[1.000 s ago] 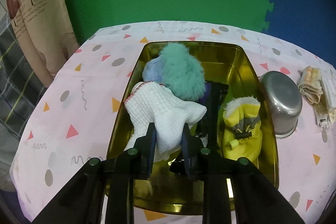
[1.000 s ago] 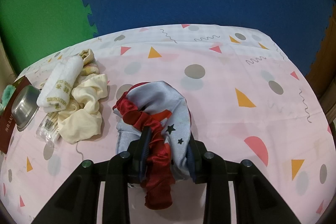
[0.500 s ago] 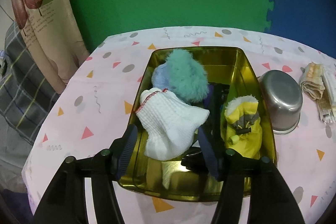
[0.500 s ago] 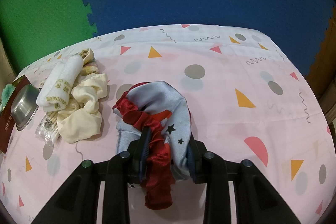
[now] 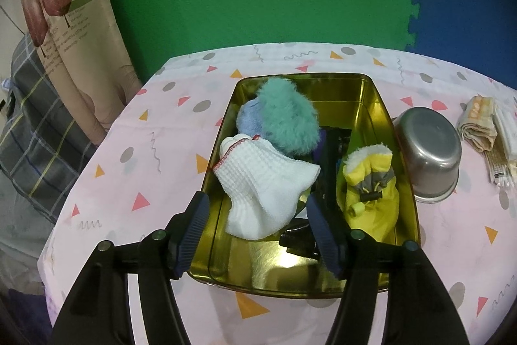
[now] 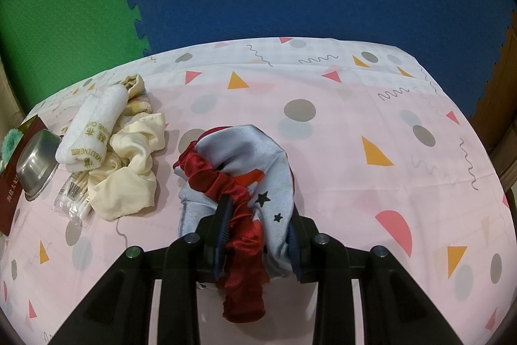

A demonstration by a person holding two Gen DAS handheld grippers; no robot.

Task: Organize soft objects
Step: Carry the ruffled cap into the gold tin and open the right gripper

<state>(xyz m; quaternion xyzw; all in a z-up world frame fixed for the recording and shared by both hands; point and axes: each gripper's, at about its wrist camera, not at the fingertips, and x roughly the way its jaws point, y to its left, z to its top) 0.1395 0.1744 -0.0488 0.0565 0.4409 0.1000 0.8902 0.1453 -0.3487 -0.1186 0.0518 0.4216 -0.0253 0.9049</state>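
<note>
Dark item half-hidden under white sock in gold tin; left gripper jaws opening, empty; right gripper clenches red scrunchie and blue cloth.

white sock in gold tin

Sock, pompom and small jacket in the tin; bowl just right.

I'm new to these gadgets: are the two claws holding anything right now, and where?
The right gripper pinches the red and blue scrunchie bundle at its near end. The left gripper holds nothing; its jaws are opening around the white sock lying in the gold tin.
</note>
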